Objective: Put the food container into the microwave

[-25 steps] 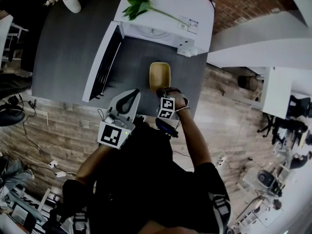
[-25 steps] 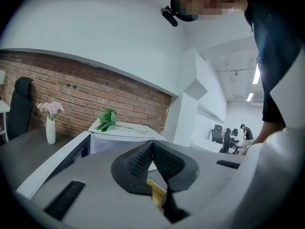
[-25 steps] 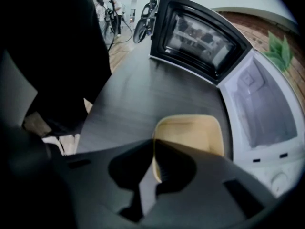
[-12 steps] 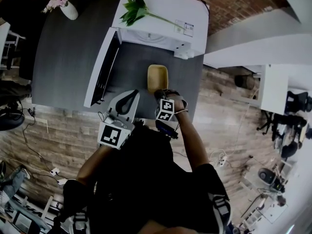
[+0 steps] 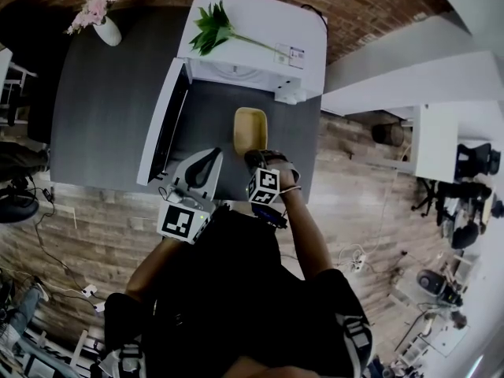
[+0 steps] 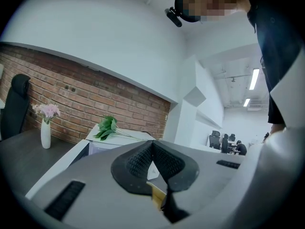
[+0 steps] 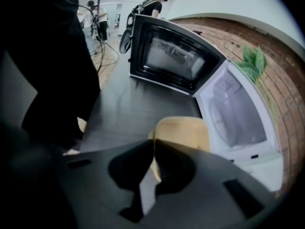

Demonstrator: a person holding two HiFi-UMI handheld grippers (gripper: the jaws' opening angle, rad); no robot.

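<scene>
Food container on the worktop, pinched by the right tool in front of the open microwave.

The tan food container (image 5: 250,127) sits on the dark worktop (image 5: 102,109), just near of the microwave's open cavity and right of its door (image 5: 163,123), which swings out towards the person. The right tool (image 5: 259,157) is clenched on the container's near rim, and the right gripper view shows its jaws pressed onto that edge. The left tool (image 5: 206,164) hangs to the left of the container and a little nearer, above the worktop's near edge, with its jaws closed together and nothing between them. The white microwave (image 5: 260,18) stands at the far side against a brick wall, with a green leafy sprig (image 5: 209,28) lying on top of it. Far left on the worktop, well apart from the rest, stands a white vase (image 5: 109,31) with pink flowers.
</scene>
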